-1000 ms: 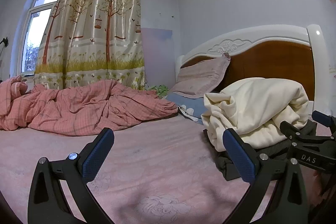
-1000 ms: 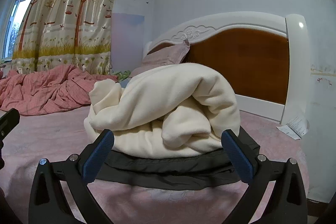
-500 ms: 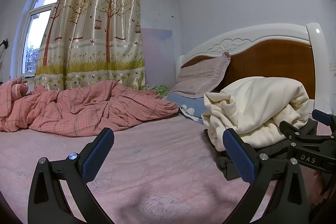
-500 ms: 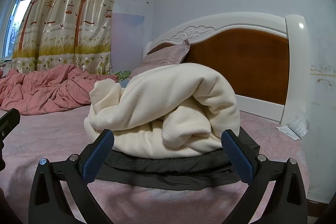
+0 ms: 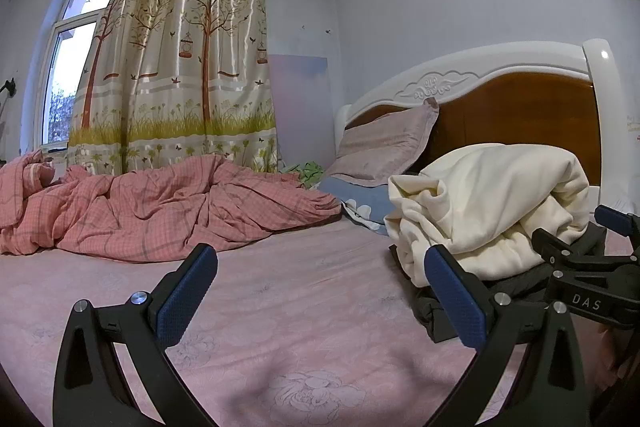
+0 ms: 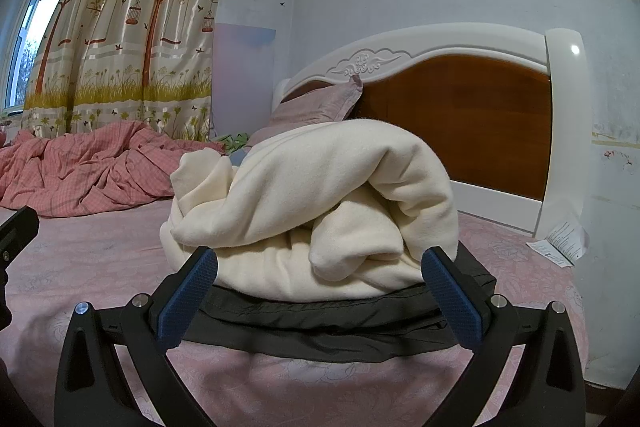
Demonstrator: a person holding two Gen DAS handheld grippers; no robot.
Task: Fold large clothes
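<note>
Cream garment point(image 6: 312, 203) tops dark clothing point(image 6: 340, 323) before the spread right gripper point(image 6: 318, 301); left gripper point(image 5: 320, 299) spread over pink sheet point(image 5: 280, 307).

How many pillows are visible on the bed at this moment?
2. A mauve pillow leans against the headboard; a blue pillow lies flat beneath it, beside the cream garment. Others may be hidden behind that garment.

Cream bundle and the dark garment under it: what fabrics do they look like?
Cream garment: looks like thick fleece or brushed cotton knit; matte, fuzzy along the edges, soft rounded rolls rather than sharp creases. Dark garment: probably a thin woven synthetic such as nylon or polyester; smooth with a slight sheen, lying in flat, crisp layered folds. Neither can be confirmed by look alone.
</note>
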